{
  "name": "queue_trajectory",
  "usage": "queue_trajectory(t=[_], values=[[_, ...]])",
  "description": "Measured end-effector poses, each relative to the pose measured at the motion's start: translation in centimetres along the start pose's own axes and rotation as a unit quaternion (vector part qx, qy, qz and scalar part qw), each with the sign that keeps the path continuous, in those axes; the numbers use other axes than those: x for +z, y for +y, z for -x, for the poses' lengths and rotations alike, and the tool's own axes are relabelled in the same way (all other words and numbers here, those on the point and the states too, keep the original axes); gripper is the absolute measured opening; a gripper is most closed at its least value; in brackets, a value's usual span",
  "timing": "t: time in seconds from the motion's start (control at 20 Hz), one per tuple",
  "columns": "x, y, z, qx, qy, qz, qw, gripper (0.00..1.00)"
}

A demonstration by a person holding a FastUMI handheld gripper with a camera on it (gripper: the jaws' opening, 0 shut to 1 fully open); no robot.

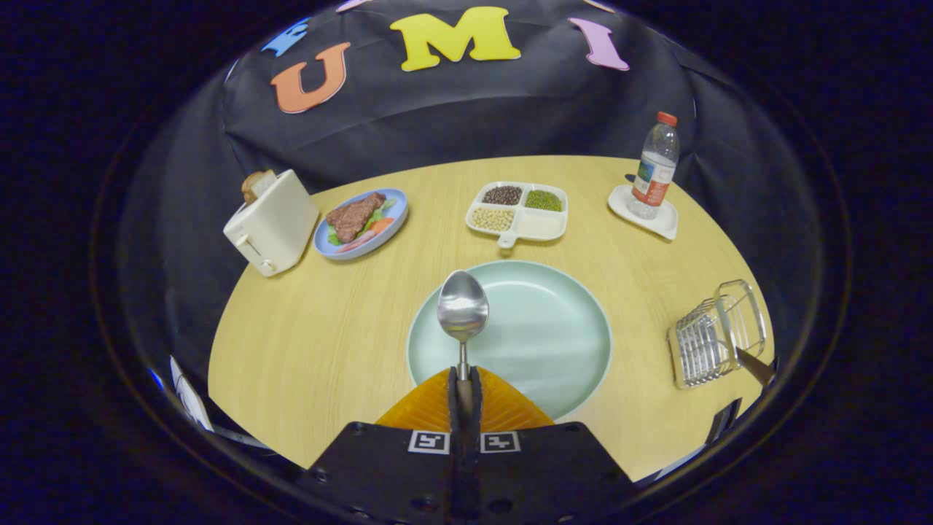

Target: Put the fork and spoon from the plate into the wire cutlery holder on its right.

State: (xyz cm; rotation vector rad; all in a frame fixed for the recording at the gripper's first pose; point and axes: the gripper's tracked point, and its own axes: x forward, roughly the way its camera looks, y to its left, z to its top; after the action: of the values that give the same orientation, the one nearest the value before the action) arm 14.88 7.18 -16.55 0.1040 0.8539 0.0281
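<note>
Spoon (462, 310) gripped by the handle over the plate, the carry to the wire cutlery holder (716, 334) yet to come.

The gripper (464, 380) is clenched on the spoon's thin handle, both fingers pressing it, so the bowl stands out just ahead of them above the near-left part of the pale green plate (539, 343); whether it is clear of the plate I cannot tell. By my reading this is the spoon's turn, grasp made. A dark-handled utensil, probably the fork (754, 366), already juts from the holder to the plate's right. The next move calls for a swing right, then tipping the spoon to enter the holder's opening beside it. Beyond the plate sits a divided dish of beans (519, 211); to its far right is a water bottle (655, 168) whose label is too small to read.
</note>
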Motion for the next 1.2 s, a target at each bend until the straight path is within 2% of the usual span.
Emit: queue_trajectory(t=[0.25,0.6,0.95,1.2], values=[[2.6,-2.5,6.6,0.002,-0.073,0.003,0.997,0.01],[3.9,-8.6,13.3,0.011,-0.122,-0.022,0.992,0.01],[4.1,-17.6,15.6,-0.015,-0.139,-0.053,0.989,0.0],[2.8,-22.4,13.8,-0.031,-0.114,-0.071,0.99,0.0]])
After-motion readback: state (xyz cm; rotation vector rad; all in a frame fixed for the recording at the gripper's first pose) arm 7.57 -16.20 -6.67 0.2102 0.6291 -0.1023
